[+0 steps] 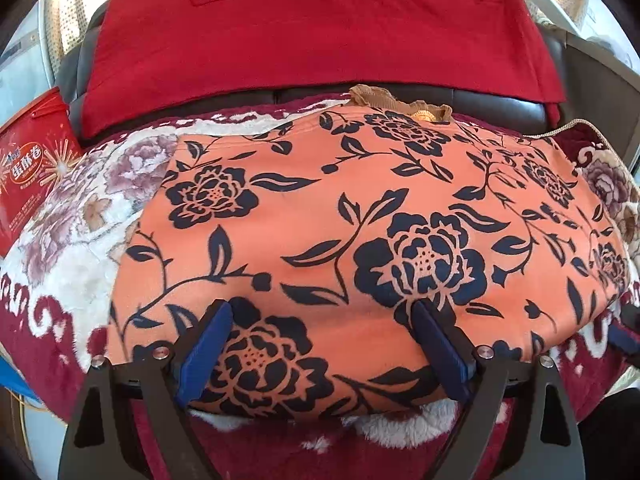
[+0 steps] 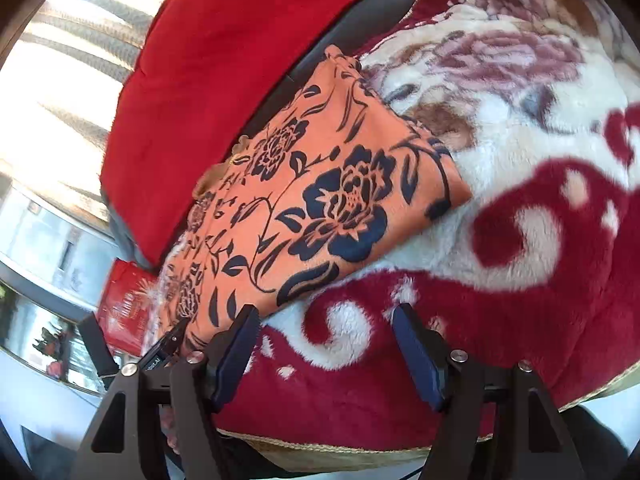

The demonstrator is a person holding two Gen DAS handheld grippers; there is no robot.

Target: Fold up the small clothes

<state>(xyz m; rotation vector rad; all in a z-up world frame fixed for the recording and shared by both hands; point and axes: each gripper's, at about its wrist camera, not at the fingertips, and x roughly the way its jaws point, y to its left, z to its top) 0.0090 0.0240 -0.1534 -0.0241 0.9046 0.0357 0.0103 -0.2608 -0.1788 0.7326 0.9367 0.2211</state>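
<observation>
The orange floral garment point(image 1: 360, 216) lies flat on the plush blanket point(image 1: 60, 280), long axis left to right, directly beneath the spread, empty left gripper point(image 1: 324, 320), while the right gripper point(image 2: 324, 320), spread and empty, hangs just off its near-right edge.

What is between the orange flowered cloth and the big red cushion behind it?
In the left wrist view, a dark strip of sofa separates the orange flowered cloth from the red cushion.
</observation>
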